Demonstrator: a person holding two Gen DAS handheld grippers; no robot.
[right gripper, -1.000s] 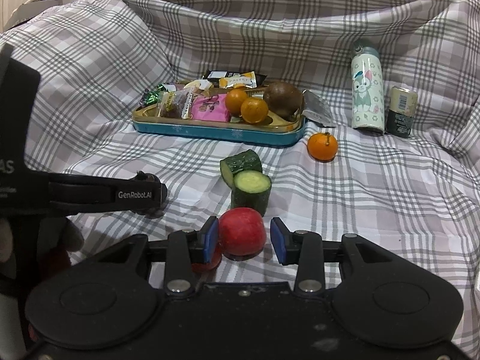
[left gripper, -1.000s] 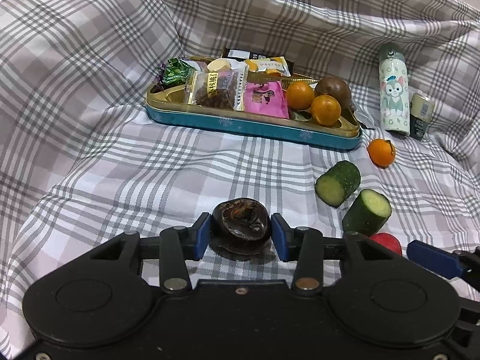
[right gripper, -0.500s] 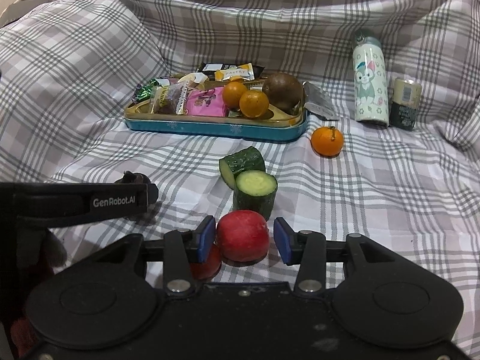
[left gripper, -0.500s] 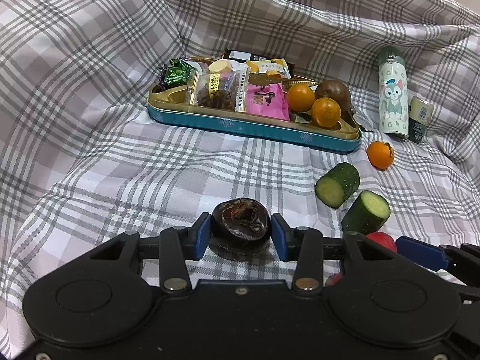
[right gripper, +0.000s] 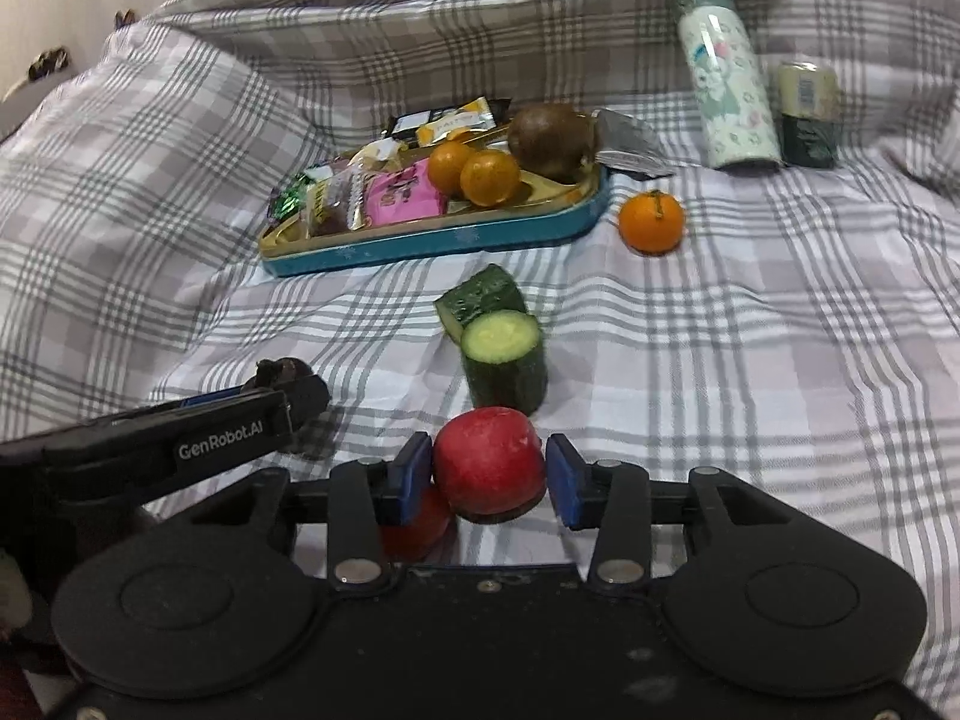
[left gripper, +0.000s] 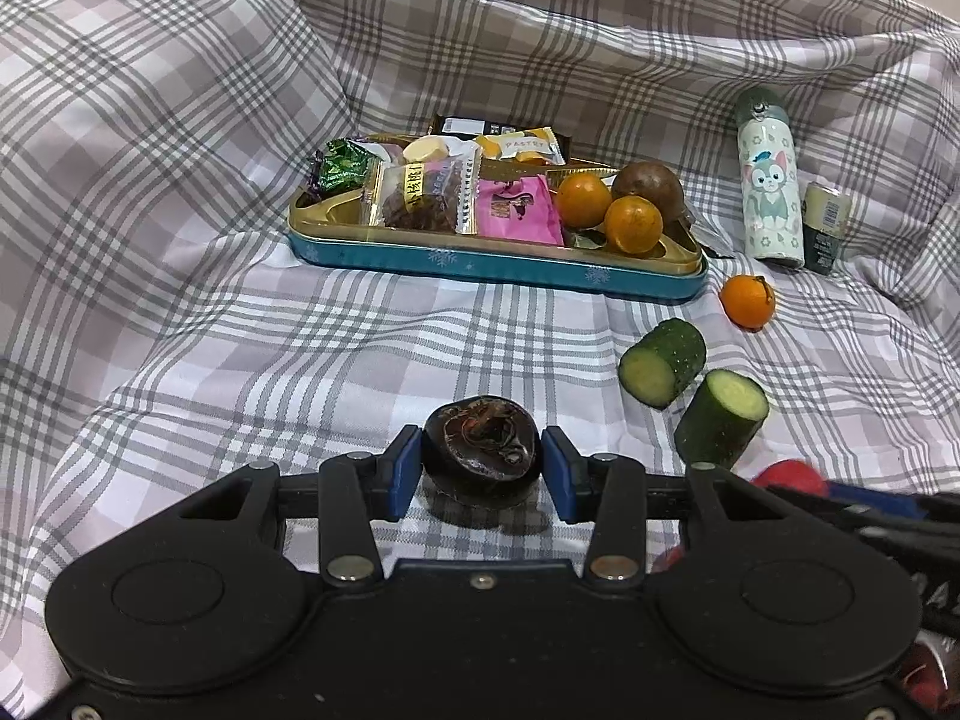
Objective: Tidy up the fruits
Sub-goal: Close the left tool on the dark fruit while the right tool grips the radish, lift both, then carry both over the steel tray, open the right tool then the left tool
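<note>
A dark brown, wrinkled fruit (left gripper: 480, 456) sits between the blue pads of my left gripper (left gripper: 481, 468), which is shut on it just above the plaid cloth. My right gripper (right gripper: 489, 471) has a red round fruit (right gripper: 489, 456) between its pads. Its jaws are closing, and both pads lie against the fruit's sides. A second red fruit (right gripper: 417, 531) lies partly hidden under the left pad. Two cucumber pieces (right gripper: 504, 360) stand just beyond, and a tangerine (right gripper: 651, 222) lies by the tray. The teal tray (right gripper: 432, 243) holds two oranges, a brown round fruit and snack packets.
A white printed bottle (left gripper: 771, 204) and a small can (left gripper: 827, 228) stand right of the tray (left gripper: 498, 264). Rumpled plaid cloth rises as folds behind and on the left. The left gripper's finger (right gripper: 288, 396) reaches in from the left in the right wrist view.
The right wrist view has rolled, so the scene now tilts. The red fruit now fills the gap between the right pads. The left gripper and its dark fruit have not moved.
</note>
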